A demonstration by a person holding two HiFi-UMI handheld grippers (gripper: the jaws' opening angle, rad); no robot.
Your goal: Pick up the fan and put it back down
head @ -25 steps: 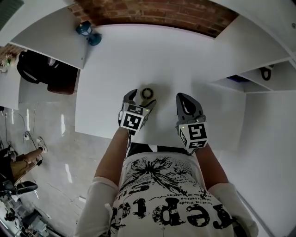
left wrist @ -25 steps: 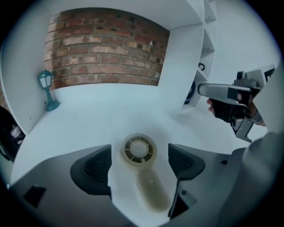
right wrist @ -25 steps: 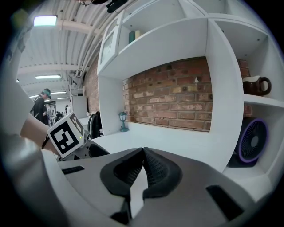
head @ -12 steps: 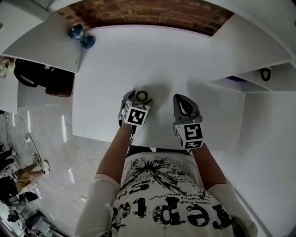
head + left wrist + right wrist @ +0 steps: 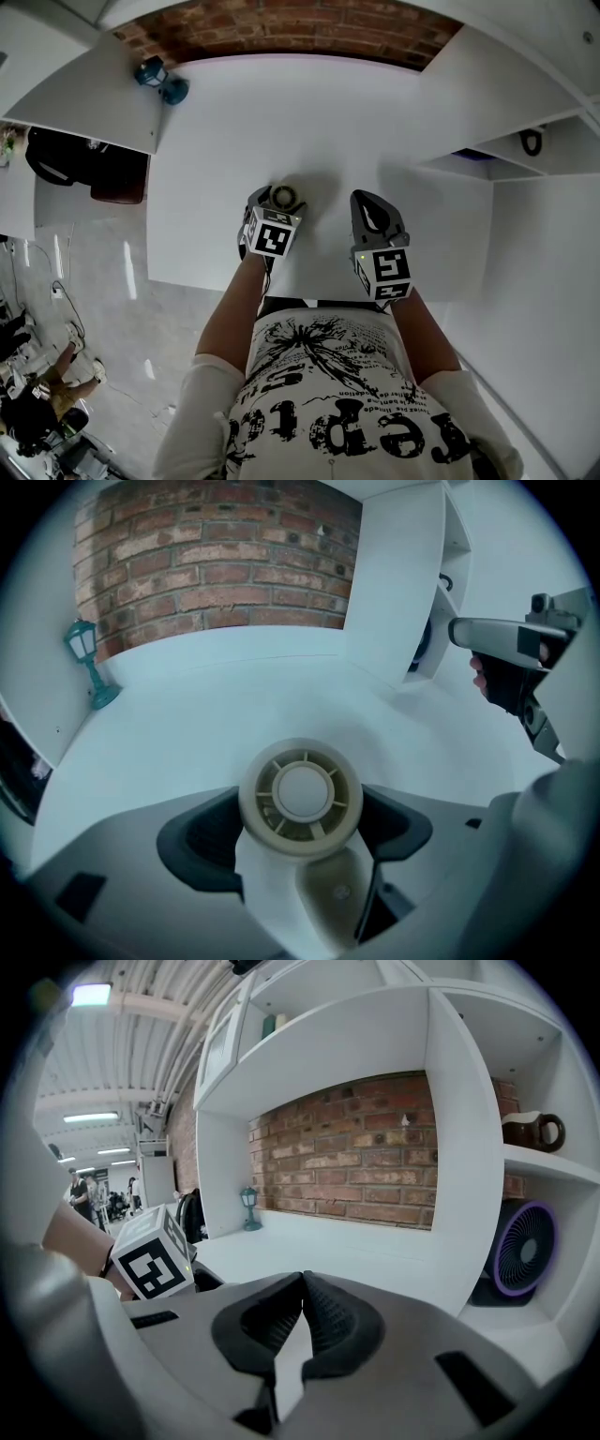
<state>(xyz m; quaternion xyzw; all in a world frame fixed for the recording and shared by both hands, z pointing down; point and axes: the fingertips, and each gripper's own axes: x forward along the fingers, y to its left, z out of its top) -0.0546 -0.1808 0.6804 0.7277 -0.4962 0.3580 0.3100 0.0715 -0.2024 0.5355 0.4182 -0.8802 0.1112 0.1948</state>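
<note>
A small cream fan (image 5: 300, 799) with a round grille sits between the jaws of my left gripper (image 5: 300, 825), which is shut on it. From the head view, the fan (image 5: 284, 196) shows just past the left gripper (image 5: 277, 201), over the near part of the white table (image 5: 319, 122). Whether its base touches the table I cannot tell. My right gripper (image 5: 373, 208) hovers to the right of it, apart from the fan. In the right gripper view its jaws (image 5: 303, 1285) are shut with nothing between them.
A teal lantern (image 5: 161, 79) stands at the table's far left corner. White shelving on the right holds a purple-rimmed black fan (image 5: 520, 1251) and a brown jug (image 5: 530, 1132). A brick wall (image 5: 300, 28) backs the table. The table's near edge is close under both grippers.
The left gripper with the fan has shifted slightly left. The right gripper has hardly moved.
</note>
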